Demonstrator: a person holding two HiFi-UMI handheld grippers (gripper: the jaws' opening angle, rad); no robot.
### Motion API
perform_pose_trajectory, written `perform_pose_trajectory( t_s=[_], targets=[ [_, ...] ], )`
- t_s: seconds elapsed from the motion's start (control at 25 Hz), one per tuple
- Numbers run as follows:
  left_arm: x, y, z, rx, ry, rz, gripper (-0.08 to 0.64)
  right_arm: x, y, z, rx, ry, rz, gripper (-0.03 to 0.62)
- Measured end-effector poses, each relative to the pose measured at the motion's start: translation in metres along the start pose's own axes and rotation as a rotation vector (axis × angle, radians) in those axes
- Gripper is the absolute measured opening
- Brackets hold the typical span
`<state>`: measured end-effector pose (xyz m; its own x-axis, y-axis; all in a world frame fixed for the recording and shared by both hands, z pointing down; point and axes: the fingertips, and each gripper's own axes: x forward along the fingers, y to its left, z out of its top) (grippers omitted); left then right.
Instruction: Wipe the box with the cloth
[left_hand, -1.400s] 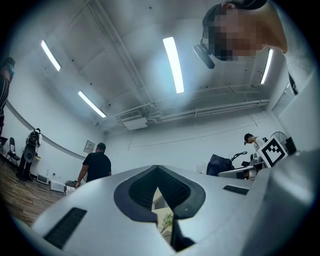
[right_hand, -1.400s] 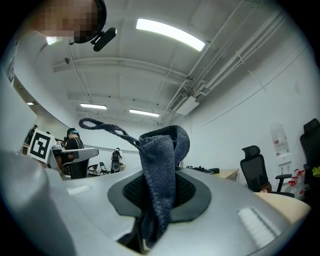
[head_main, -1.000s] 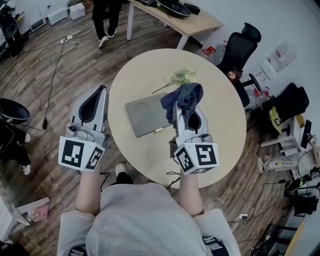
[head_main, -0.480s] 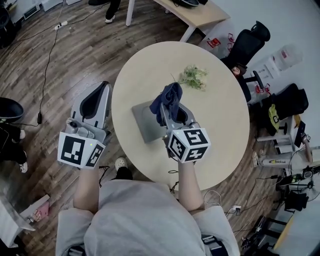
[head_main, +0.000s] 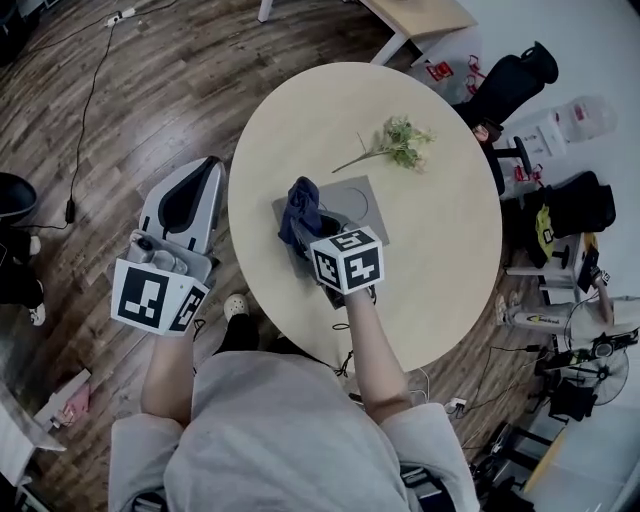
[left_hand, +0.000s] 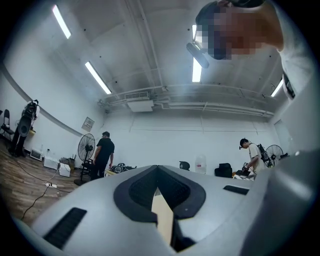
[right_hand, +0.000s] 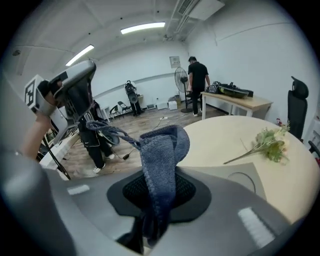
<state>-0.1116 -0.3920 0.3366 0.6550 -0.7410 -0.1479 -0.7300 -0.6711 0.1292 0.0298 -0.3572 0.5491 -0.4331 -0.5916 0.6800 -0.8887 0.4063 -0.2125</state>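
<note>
Nearest the head camera: the person's grey-shirted torso, with both forearms reaching forward. Left gripper (head_main: 205, 168) is held off the table's left edge, over wooden floor (head_main: 130, 110). In its own view, left gripper (left_hand: 158, 168) has its jaws pressed together with only a thin pale slit between them and nothing held, and it points up toward ceiling lights. Right gripper (head_main: 300, 222) is over the round table (head_main: 440, 280), marker cube toward the person. In the right gripper view, right gripper (right_hand: 159, 175) has its jaws clamped on the dark blue cloth (right_hand: 161, 150). The cloth stands up out of the jaws, its top folded over, with a loose strand trailing left. In the head view the cloth (head_main: 297, 203) sits over the near-left part of the box (head_main: 352, 195); whether it touches the lid cannot be told. The box is flat and grey, lying closed on the table near its middle, with a round recess in the lid; it is also seen just beyond the right jaws as box (right_hand: 244, 176). Past the box and apart from it, a flower sprig (head_main: 402, 140) lies on the tabletop, stem pointing toward the box. Beyond the table's far-right edge stands a black office chair (head_main: 510, 82). Farther off, a wooden desk (right_hand: 240, 102) with a person in black (right_hand: 198, 76) standing beside it. The left gripper view shows a pedestal fan (left_hand: 86, 147) and a second person (left_hand: 252, 153) at the far wall.
</note>
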Motion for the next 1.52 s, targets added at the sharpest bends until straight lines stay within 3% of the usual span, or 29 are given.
perform_pose_trajectory(
  t_s=[0.28, 0.6, 0.64, 0.72, 0.84, 1.0, 1.28, 1.52],
  targets=[
    [-0.013, -0.005, -0.007, -0.010, 0.025, 0.049, 0.008, 0.030, -0.007, -0.027, -0.066, 0.131, 0.000, 0.089],
    [-0.026, -0.011, -0.017, -0.016, 0.040, 0.111, 0.008, 0.036, -0.018, -0.017, -0.124, 0.066, -0.082, 0.209],
    [-0.027, -0.013, -0.018, -0.017, 0.042, 0.117, 0.008, 0.036, -0.019, -0.016, -0.139, 0.056, -0.092, 0.207],
    [-0.027, -0.016, -0.020, -0.018, 0.046, 0.129, 0.008, 0.040, -0.017, -0.018, -0.185, 0.059, -0.089, 0.118],
    [-0.027, -0.021, -0.024, -0.019, 0.053, 0.140, 0.008, 0.050, -0.009, -0.023, -0.250, 0.084, -0.057, 0.089],
    [-0.023, -0.027, -0.028, -0.020, 0.060, 0.149, 0.008, 0.052, -0.016, -0.019, -0.266, 0.071, -0.049, 0.080],
    [-0.014, -0.042, -0.036, -0.018, 0.076, 0.155, 0.008, 0.037, -0.079, -0.025, -0.240, 0.062, -0.122, 0.074],
    [-0.009, -0.053, -0.041, -0.012, 0.089, 0.157, 0.008, 0.030, -0.090, -0.027, -0.210, 0.038, -0.097, 0.074]
  ],
)
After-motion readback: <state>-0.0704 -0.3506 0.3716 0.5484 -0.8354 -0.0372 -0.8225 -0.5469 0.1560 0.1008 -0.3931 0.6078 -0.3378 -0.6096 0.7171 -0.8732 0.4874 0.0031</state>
